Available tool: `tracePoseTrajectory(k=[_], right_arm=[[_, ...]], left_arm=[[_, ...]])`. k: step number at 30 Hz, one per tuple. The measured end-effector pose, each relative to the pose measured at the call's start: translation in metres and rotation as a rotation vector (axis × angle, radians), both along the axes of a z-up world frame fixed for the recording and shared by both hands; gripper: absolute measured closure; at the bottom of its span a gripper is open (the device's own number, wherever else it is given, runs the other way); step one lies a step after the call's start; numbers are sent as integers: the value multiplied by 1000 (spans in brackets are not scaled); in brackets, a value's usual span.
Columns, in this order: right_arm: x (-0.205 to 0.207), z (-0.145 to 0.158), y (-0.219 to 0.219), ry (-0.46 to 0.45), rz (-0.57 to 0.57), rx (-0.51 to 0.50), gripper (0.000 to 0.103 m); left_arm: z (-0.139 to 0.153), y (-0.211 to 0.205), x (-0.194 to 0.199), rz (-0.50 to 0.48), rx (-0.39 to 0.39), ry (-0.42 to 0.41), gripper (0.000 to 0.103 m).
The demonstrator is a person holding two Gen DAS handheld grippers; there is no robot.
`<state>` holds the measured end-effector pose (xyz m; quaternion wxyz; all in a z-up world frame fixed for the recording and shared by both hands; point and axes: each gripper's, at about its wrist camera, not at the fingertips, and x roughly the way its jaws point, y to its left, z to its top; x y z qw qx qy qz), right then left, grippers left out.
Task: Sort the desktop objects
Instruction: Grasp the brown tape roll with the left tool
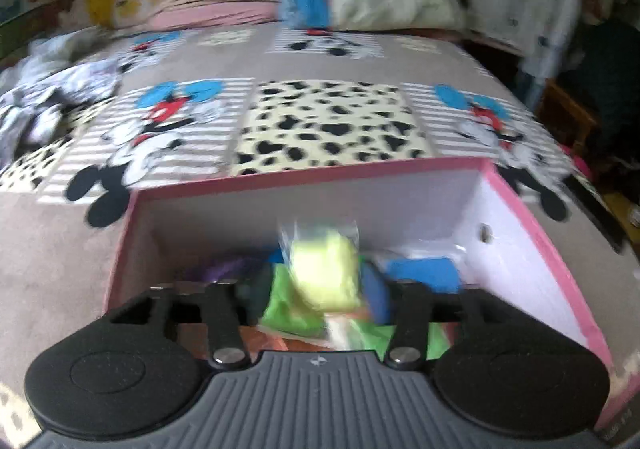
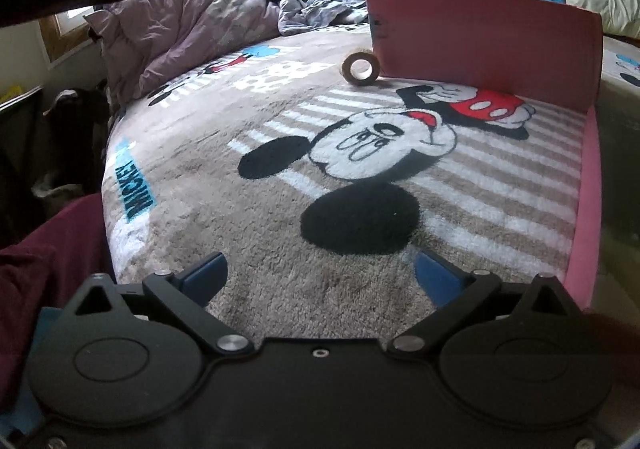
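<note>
Right gripper (image 2: 320, 273) jaws spread wide, nothing between blue pads, hanging low over fuzzy cartoon-print blanket (image 2: 248, 249). Target looks like brown cardboard-core tape roll (image 2: 359, 67), lying on side well ahead, slightly right, just beside pink cardboard box (image 2: 488, 45). Probably light, stiff, rolls easy; pinch across rim. Left gripper (image 1: 316, 289) part open over same box, blurry yellow-green packet (image 1: 324, 273) between jaws, can't tell if pads touch.
</note>
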<state>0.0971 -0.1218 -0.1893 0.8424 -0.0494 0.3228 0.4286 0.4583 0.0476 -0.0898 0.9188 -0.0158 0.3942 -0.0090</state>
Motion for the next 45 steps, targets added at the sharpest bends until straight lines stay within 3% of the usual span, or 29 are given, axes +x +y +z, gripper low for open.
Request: tracePoseTrajectory(k=[4,12,18,21,26,32,34,36,38,45], right_arm=[[1,0,-1,8,-3,12,1],[1,2,1,18,-12,11,1],[15,18,-15,142,-84,151,1],[13,40,-24,104,-94,187,1],[15,71,-51,86,-144,277,1],[15,93,-91,75,-237,307,1],[12,95,-102,72,-260,300,1],[9,96,-113,71,-284,296,1],[6,95,-123,76,-311,292,1],[4,88,-154,97,-395,313,1]], left_arm=[[7,8,-16,17,-5,-33,44],[41,33,-88,9,-56,-130,44],[56,59,-153,20,-129,-222,44],[49,74,-182,36,-136,-255,44],[-2,88,-198,48,-61,-179,44],[-47,81,-188,-48,77,-99,44],[-54,77,-182,-97,134,-75,45],[-58,75,-175,-131,165,-46,63],[-59,74,-173,-144,169,-17,69],[-42,64,-197,-126,173,-34,71]])
